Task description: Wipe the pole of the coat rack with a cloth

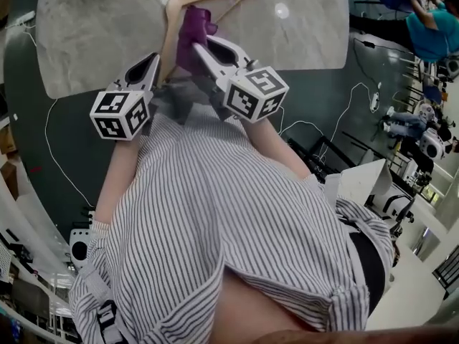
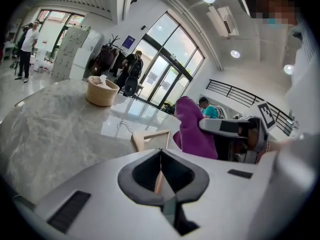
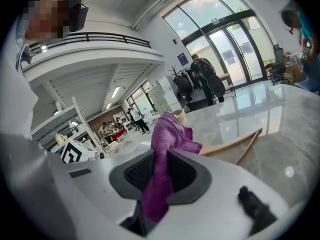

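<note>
My right gripper (image 1: pixel 197 45) is shut on a purple cloth (image 1: pixel 192 29), whose free end stands up past the jaws (image 3: pixel 170 134). A little to its left, my left gripper (image 1: pixel 153 59) hangs over the table's near edge, shut, with nothing seen held. Through its slit only a strip of the wooden hanger (image 2: pixel 150 136) beyond shows. The hanger (image 1: pixel 172 27) lies on the marble table (image 1: pixel 86 20), its near arm between the two grippers. In the left gripper view the cloth (image 2: pixel 192 129) is at the right. No coat rack pole is near either gripper.
A tan bowl (image 2: pixel 101 91) stands further back on the table. A loaded coat rack (image 2: pixel 111 51) and people stand by the glass doors far behind. Cables (image 1: pixel 54 149) run over the dark floor, and my striped shirt (image 1: pixel 229 221) fills the lower head view.
</note>
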{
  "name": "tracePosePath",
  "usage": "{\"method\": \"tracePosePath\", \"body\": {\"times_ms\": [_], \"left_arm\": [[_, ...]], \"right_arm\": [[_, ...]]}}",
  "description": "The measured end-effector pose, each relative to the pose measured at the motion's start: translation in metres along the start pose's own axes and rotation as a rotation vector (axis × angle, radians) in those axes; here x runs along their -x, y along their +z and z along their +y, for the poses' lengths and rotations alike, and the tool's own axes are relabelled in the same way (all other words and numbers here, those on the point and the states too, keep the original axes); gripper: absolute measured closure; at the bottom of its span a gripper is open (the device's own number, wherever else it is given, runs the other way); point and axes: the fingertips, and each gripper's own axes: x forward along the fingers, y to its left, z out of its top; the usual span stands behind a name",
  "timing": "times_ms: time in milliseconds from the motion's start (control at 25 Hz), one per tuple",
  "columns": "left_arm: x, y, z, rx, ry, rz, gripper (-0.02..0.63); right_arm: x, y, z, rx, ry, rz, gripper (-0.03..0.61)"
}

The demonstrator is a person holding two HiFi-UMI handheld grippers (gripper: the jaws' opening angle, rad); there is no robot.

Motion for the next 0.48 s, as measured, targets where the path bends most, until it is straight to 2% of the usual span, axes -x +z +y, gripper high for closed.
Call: {"method": "tracePosePath", "body": {"times_ms": [200, 480], "left_arm": [[-0.002, -0.009, 0.009, 0.032, 0.067, 0.015, 0.601], [-0.006, -0.019, 0.023, 0.012, 0.094, 0.036, 0.601]], "right_arm": [[-0.009, -0.01, -0.007, 0.003, 0.034, 0.057, 0.502], [-0.026, -0.025, -0.015, -0.002, 0.074, 0.128, 0.502]]}}
